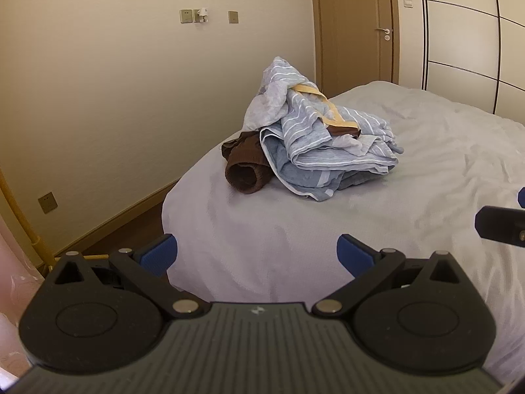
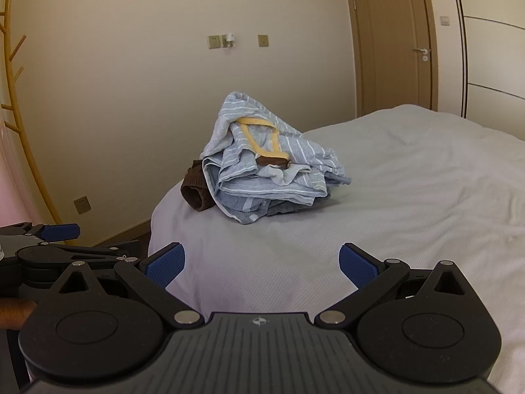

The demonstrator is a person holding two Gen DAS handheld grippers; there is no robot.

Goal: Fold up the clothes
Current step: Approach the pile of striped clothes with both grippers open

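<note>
A heap of crumpled clothes lies near the bed's far left corner: a blue-grey striped garment [image 1: 315,131] [image 2: 262,170] with a yellow band on top, and a brown knitted garment [image 1: 244,167] [image 2: 197,193] at its left. My left gripper [image 1: 257,254] is open and empty, held over the near edge of the bed, well short of the heap. My right gripper [image 2: 262,262] is open and empty, beside it to the right, also short of the heap. The left gripper shows at the left edge of the right wrist view [image 2: 62,233].
The bed [image 1: 426,180] [image 2: 410,197] has a wrinkled white cover and fills the right side. A beige wall with sockets is behind it. A closed wooden door [image 1: 361,26] [image 2: 393,39] stands at the back. A yellow wooden rack [image 2: 19,98] stands at the left.
</note>
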